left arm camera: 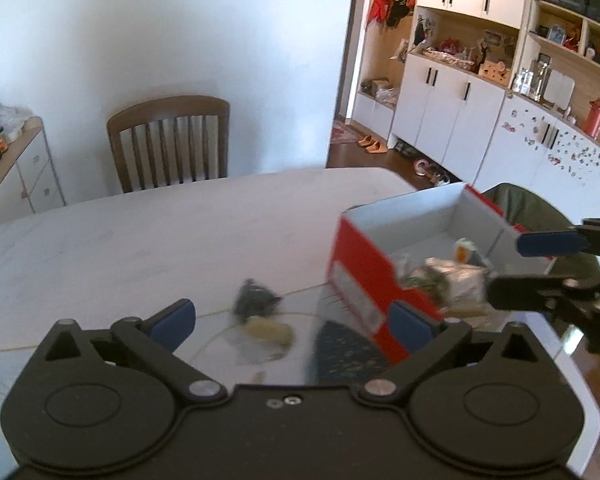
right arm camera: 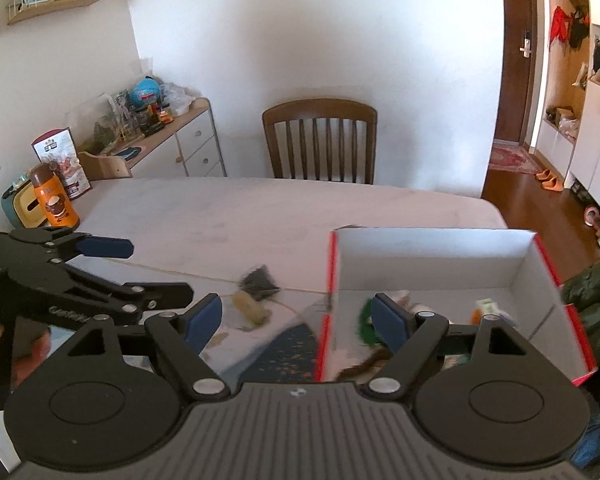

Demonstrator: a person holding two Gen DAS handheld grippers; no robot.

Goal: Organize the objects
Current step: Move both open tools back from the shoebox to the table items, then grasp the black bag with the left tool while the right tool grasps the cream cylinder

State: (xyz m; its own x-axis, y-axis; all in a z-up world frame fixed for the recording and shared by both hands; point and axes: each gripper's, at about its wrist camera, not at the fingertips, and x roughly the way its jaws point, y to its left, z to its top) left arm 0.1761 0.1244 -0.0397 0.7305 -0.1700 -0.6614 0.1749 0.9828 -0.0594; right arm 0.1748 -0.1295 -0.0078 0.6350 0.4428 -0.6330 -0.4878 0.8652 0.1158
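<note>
- nearest my left gripper (left arm camera: 294, 322), just ahead of its fingertips, lie two loose things on the desk (left arm camera: 120, 248): a pale tan lump (left arm camera: 270, 330) and, just beyond it, a dark bristly clump (left arm camera: 256, 300). both are smeared by motion, so i cannot say what they are.
- my left gripper is spread wide with nothing between its blue pads (left arm camera: 172, 320).
- my right gripper (right arm camera: 296, 318) is spread wide too and holds nothing; its right finger hangs over the near-left corner of the red box (right arm camera: 432, 264), its left finger over the desk.
- the red box stands open, ahead and to the right of the left gripper; inside it, near my right gripper, are a few things already put away: something green (right arm camera: 365, 316), a small pale carton (right arm camera: 485, 307) and some crumpled pieces i cannot identify.
- by my judgement the step in hand is fetching the next loose thing; the tan lump and dark clump are not yet in the box.
- the next move calls for lowering one gripper over one of them, closing on it alone, since they lie almost touching, then lifting it over the box wall.
- only the right wrist view shows the box's far wall and white floor, and the left gripper from the side; only the left wrist view shows the box's red outer face and its label (left arm camera: 354, 294).
</note>
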